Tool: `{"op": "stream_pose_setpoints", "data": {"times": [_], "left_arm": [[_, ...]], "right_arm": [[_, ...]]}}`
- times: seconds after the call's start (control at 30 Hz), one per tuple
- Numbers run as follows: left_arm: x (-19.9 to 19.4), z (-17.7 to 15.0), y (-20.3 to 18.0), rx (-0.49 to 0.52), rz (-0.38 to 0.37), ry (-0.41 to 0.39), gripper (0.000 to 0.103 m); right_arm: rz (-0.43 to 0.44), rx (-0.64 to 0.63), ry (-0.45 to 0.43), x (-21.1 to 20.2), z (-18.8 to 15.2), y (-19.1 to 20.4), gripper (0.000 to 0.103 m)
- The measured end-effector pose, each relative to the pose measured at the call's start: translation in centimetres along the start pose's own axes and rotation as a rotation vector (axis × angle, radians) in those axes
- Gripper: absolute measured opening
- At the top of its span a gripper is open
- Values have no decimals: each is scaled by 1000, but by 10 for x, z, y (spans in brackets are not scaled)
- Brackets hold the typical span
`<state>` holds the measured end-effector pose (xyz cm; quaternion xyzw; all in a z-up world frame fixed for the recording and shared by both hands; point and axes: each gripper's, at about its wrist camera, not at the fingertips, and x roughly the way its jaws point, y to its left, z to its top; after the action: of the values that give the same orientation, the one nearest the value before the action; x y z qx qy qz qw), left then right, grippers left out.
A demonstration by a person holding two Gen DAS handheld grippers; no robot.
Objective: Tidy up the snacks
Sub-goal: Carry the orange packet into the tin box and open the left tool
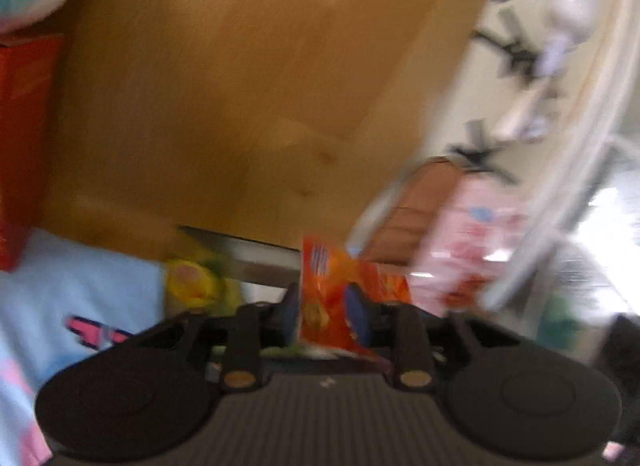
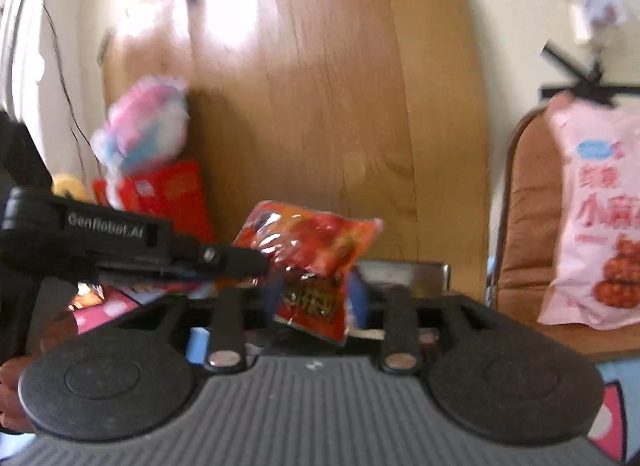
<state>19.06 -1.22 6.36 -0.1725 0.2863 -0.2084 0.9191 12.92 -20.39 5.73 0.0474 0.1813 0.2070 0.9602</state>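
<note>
The left gripper [image 1: 325, 308] clenches an orange snack packet [image 1: 334, 298]. The right gripper [image 2: 314, 294] clenches a red snack packet [image 2: 310, 262]. Only the right view shows the left gripper from outside, reaching that red packet.

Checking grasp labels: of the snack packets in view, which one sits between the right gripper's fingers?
The small red-orange snack packet, lifted between the right gripper pads. The big pink bag leans on the brown chair, untouched.

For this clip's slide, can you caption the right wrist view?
Right gripper holds a red snack packet over the wooden table; left gripper reaches in beside it.
</note>
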Motion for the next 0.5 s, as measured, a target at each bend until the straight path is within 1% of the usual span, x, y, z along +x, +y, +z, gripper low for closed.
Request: {"op": "stream_pose_setpoints", "data": {"times": [0.03,0.1,0.13,0.2,0.23,0.27,0.3,0.33,0.37,0.43,0.47,0.5], "left_arm": [[2,0,4,-8,15,6,31],[-10,-5,12,-35,-16,-4,31],[-21,-11,15,-32,-32,-18,31],[-40,-25,21,-35,-64,-15,31],[-47,-35,23,-49,-92,9,31],[-51,-43,25,-65,-115,38,31],[-54,-54,25,-82,-142,72,31],[-57,-66,25,-102,-166,106,31],[-58,-76,24,-121,-182,138,31],[-62,-100,21,-151,-205,193,31],[-64,-110,21,-159,-205,211,31],[-65,-118,18,-163,-202,226,31]], "right_arm": [[-13,-3,30,12,-1,-2,46],[-41,-1,56,18,-5,-7,46],[-33,10,47,11,-9,-8,46],[27,48,34,-10,-19,-14,47],[67,57,49,-21,-27,-15,49],[102,54,75,-28,-35,-14,55],[132,41,111,-35,-44,-12,56],[143,25,140,-38,-52,-8,59],[145,5,168,-40,-60,-5,59],[134,-20,228,-38,-73,0,57],[124,-10,273,-34,-79,1,43],[135,26,302,-33,-84,-1,42]]}}
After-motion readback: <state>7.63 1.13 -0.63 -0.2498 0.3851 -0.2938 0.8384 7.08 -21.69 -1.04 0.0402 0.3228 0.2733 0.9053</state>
